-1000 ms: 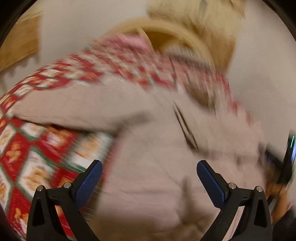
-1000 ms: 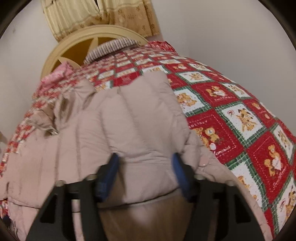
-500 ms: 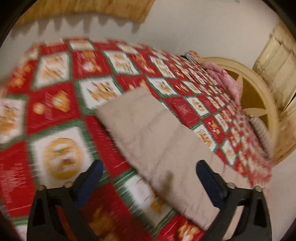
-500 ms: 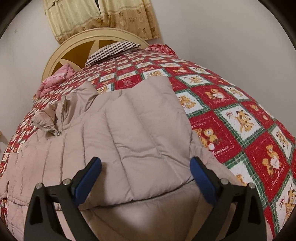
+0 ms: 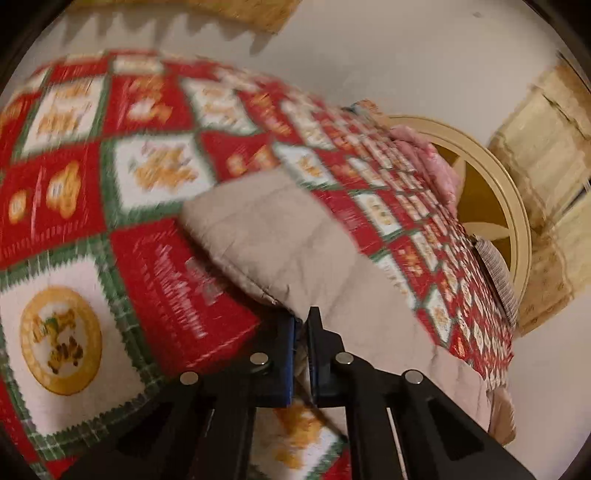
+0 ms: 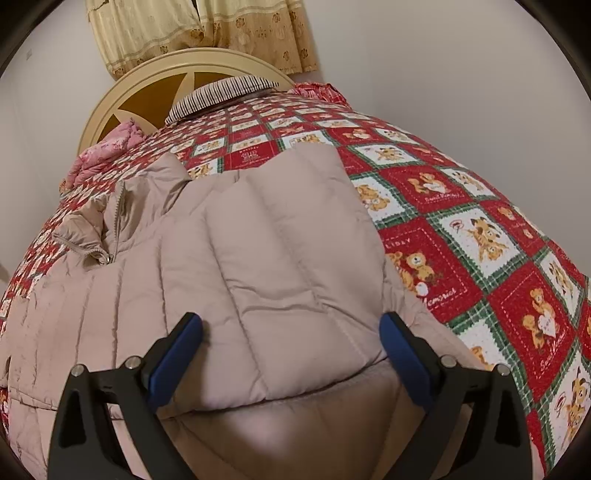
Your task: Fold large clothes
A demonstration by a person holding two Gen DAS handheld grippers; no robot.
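Observation:
A beige quilted puffer jacket point(image 6: 266, 258) lies spread on a bed, its zipped collar point(image 6: 110, 229) at the left. One sleeve is folded across the body. My right gripper point(image 6: 291, 328) is open and hovers over the jacket's lower part, touching nothing. In the left wrist view the other sleeve point(image 5: 280, 243) stretches out over the quilt. My left gripper point(image 5: 302, 325) is shut on the edge of that sleeve, just behind its cuff.
The bed carries a red, green and white teddy-bear quilt point(image 6: 480, 236). A cream round headboard point(image 6: 155, 81), a striped pillow point(image 6: 221, 92) and a pink pillow point(image 6: 107, 147) are at the far end. Curtains point(image 6: 207, 29) hang on the wall behind.
My left gripper swung from the jacket body out to the sleeve and closed on its edge. My right gripper opened, released the folded sleeve, and now stays still.

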